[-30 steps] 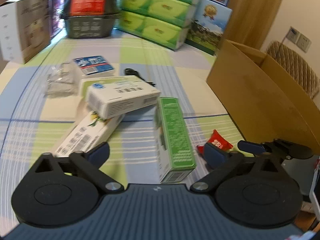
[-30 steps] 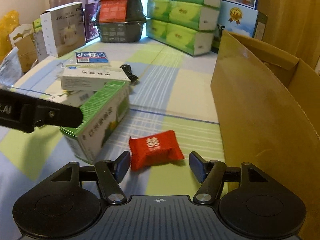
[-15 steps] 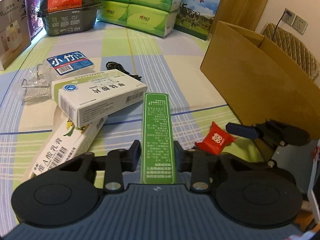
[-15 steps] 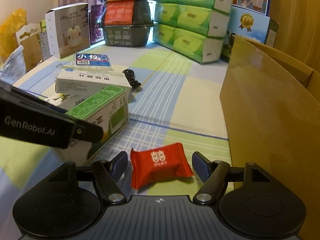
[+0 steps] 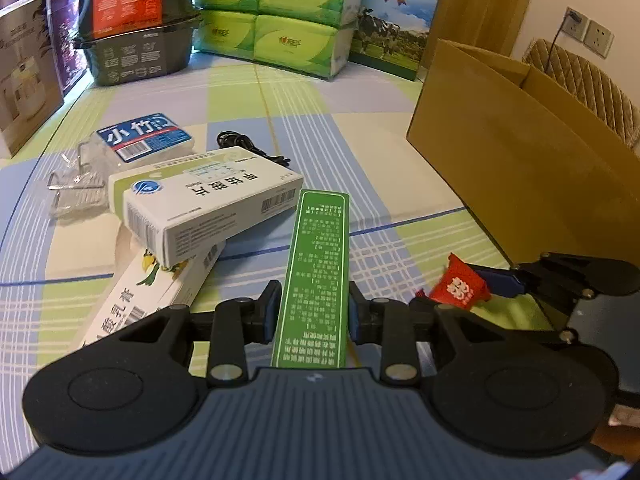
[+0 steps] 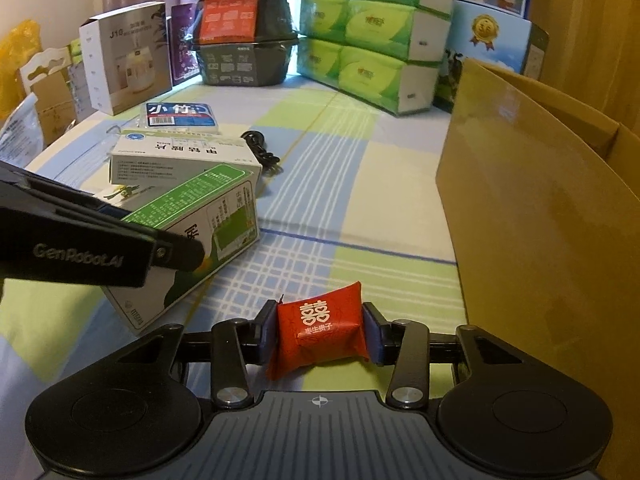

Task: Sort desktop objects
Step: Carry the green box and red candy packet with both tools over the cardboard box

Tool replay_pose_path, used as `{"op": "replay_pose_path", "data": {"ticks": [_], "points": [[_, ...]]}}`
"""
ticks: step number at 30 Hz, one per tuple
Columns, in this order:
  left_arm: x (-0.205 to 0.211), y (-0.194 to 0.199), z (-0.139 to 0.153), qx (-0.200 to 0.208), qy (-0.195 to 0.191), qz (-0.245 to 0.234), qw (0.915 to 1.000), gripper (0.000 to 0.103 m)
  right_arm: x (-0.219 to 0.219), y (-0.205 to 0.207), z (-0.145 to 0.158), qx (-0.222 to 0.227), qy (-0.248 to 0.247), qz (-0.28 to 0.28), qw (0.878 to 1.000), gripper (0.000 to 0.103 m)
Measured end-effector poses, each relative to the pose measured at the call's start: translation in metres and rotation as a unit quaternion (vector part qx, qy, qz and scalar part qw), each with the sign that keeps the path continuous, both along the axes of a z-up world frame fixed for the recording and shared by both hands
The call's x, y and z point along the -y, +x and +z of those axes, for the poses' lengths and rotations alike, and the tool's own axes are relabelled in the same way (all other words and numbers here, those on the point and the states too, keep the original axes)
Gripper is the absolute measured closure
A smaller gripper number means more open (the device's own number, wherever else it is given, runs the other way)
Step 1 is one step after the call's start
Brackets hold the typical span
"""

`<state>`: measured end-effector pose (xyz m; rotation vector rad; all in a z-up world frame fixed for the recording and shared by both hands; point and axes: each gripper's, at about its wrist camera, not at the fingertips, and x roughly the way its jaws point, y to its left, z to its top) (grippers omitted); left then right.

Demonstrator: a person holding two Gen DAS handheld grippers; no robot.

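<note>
My left gripper [image 5: 314, 318] is shut on a long green box [image 5: 318, 272], which points away from me and is lifted off the cloth; the same green box [image 6: 200, 236] shows tilted in the right wrist view under the left gripper's arm [image 6: 88, 248]. My right gripper [image 6: 320, 332] is shut on a red candy packet [image 6: 322, 332], its pads pressing both ends. That red packet [image 5: 460, 286] appears at the right of the left wrist view. A white medicine box [image 5: 208, 200] lies across a white tube box [image 5: 152, 292].
An open cardboard box [image 5: 520, 172] stands at the right, its wall [image 6: 540, 220] close to my right gripper. A blue tissue pack [image 5: 144, 136], a clear plastic bag [image 5: 76, 188] and a black cable [image 5: 248, 148] lie farther back. Green tissue packs [image 6: 372, 32] and stacked boxes line the back.
The right gripper has closed on the red packet, which lay loose between its open fingers before. The left gripper, shut on the green box since half a second ago, has lifted it slightly.
</note>
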<state>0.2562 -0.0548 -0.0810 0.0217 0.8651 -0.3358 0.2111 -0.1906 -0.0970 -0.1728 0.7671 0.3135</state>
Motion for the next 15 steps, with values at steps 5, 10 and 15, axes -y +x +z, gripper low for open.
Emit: {"op": "replay_pose_path", "data": {"ticks": [5,10,15], "points": [[0.001,0.003,-0.005,-0.011,0.006,-0.002,0.9999,0.076,0.002,-0.006,0.003,-0.005,0.006,-0.010,1.000,0.062],[0.001,-0.005,0.000,-0.016,0.007,-0.003,0.9998,0.078,0.005,-0.010,0.008,-0.002,0.005,-0.015,1.000,0.063],[-0.002,-0.025,0.007,-0.029,0.003,-0.007,0.9995,0.078,0.004,-0.028,0.016,0.008,-0.004,-0.005,1.000,0.063]]}}
